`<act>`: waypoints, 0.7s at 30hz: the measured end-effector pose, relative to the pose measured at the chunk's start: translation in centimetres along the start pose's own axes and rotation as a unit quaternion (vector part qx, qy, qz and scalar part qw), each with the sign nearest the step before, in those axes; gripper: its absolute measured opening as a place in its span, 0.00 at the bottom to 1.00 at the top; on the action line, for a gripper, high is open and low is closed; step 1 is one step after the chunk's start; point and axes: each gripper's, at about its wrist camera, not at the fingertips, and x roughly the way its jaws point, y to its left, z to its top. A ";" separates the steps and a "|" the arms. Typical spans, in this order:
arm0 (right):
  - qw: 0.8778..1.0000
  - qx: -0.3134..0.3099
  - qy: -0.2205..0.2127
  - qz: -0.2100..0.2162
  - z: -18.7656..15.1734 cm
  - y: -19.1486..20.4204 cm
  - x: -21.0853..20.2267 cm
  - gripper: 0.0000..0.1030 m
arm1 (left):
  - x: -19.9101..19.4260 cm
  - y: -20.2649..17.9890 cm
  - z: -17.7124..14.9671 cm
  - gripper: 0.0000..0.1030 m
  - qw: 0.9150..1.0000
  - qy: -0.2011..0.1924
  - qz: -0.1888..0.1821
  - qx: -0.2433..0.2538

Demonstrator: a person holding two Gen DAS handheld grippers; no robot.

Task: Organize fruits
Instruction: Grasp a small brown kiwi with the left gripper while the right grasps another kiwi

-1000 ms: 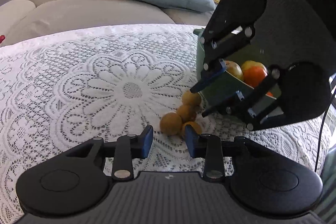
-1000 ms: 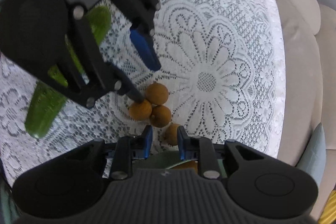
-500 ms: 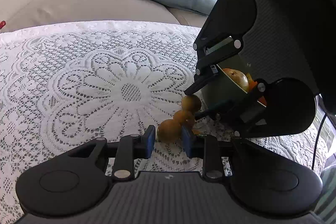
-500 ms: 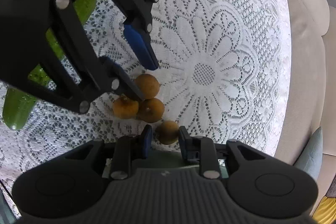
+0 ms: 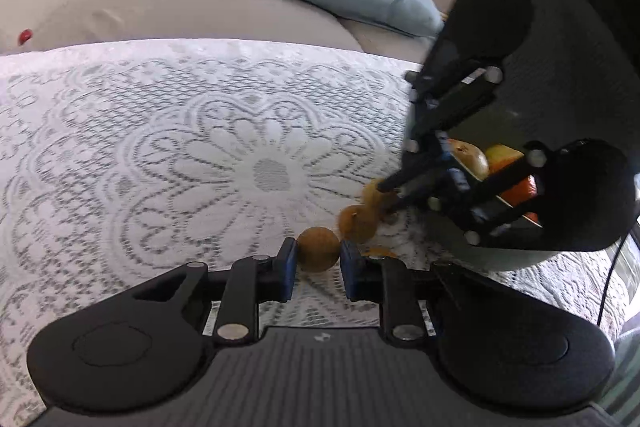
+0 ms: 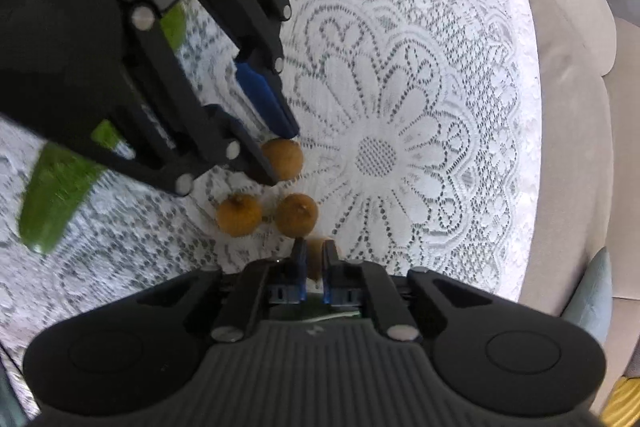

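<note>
Left claw (image 5: 318,261) clamped on brown fruit (image 5: 319,249); cucumber (image 6: 56,203) only in right view.

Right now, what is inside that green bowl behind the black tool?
The bowl shows a yellowish-brown fruit and orange fruit. The right tool covers most of the bowl, so anything else inside is hidden.

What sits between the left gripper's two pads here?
A small round brown fruit sits between the left gripper's pads, which press on its sides; the left wrist view shows it.
</note>
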 end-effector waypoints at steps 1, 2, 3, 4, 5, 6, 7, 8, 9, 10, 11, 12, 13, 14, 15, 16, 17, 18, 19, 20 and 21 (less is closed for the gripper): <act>1.000 -0.002 0.004 -0.004 0.0 0.1 0.1 0.04 | -0.1 0.3 0.0 0.24 1.000 0.000 0.001 -0.005; 1.000 -0.004 0.010 -0.006 0.0 0.0 0.2 0.09 | -0.2 0.5 -0.1 0.24 1.000 0.001 0.001 -0.008; 1.000 -0.006 0.017 -0.006 0.0 0.1 0.4 0.14 | -0.2 0.6 -0.1 0.24 1.000 0.002 0.001 -0.009; 1.000 -0.008 0.021 -0.003 0.0 0.1 0.6 0.16 | -0.2 0.6 -0.2 0.24 1.000 0.001 0.001 -0.009; 1.000 -0.010 0.027 0.001 0.1 0.2 0.8 0.16 | -0.1 0.6 -0.2 0.24 1.000 0.001 0.001 -0.006; 0.999 -0.013 0.032 0.002 0.2 0.3 1.1 0.16 | 0.0 0.5 -0.2 0.25 1.000 -0.001 0.004 -0.003; 0.999 -0.017 0.038 0.000 0.4 0.3 1.4 0.19 | 0.1 0.3 -0.2 0.25 1.000 -0.002 0.007 0.001; 0.999 -0.021 0.045 -0.006 0.5 0.3 1.7 0.23 | 0.2 0.2 -0.3 0.25 1.000 -0.003 0.009 0.004; 0.998 -0.022 0.052 -0.007 0.6 0.1 2.0 0.25 | 0.3 0.2 -0.2 0.25 1.000 -0.004 0.011 0.006; 0.998 -0.022 0.058 -0.009 0.8 -0.2 2.2 0.26 | 0.5 0.2 -0.1 0.25 1.000 -0.005 0.012 0.007; 0.998 -0.020 0.061 -0.009 0.9 -0.4 2.4 0.26 | 0.6 0.1 -0.1 0.26 1.000 -0.005 0.012 0.007; 0.998 -0.016 0.062 -0.006 1.0 -0.6 2.5 0.27 | 0.7 0.2 -0.1 0.27 1.000 -0.005 0.012 0.008; 0.998 -0.015 0.062 -0.006 1.1 -0.8 2.5 0.27 | 0.8 0.2 0.0 0.28 1.000 -0.005 0.013 0.010; 0.998 -0.014 0.064 -0.006 1.4 -1.1 2.7 0.27 | 0.7 0.1 -0.2 0.30 1.000 -0.004 0.013 0.011; 0.998 -0.012 0.065 -0.006 1.4 -1.2 2.8 0.27 | 0.9 0.1 -0.2 0.31 1.000 -0.003 0.013 0.011; 0.998 -0.011 0.066 -0.008 1.5 -1.4 3.1 0.27 | 1.1 0.1 -0.3 0.32 1.000 -0.003 0.012 0.010; 0.998 -0.010 0.067 -0.009 1.6 -1.5 3.3 0.28 | 1.1 0.0 -0.3 0.32 1.000 -0.005 0.012 0.011; 0.998 -0.006 0.067 -0.011 1.6 -1.6 3.4 0.28 | 1.1 -0.1 -0.4 0.32 1.000 -0.007 0.014 0.014; 0.998 -0.004 0.066 -0.012 1.6 -1.8 3.6 0.28 | 1.2 -0.1 -0.4 0.32 1.000 -0.009 0.015 0.017; 0.998 -0.003 0.066 -0.014 1.7 -1.8 3.7 0.28 | 1.2 -0.2 -0.5 0.32 1.000 -0.011 0.016 0.019; 0.998 -0.005 0.066 -0.016 1.6 -1.7 3.8 0.28 | 1.4 -0.4 -0.6 0.32 1.000 -0.011 0.017 0.022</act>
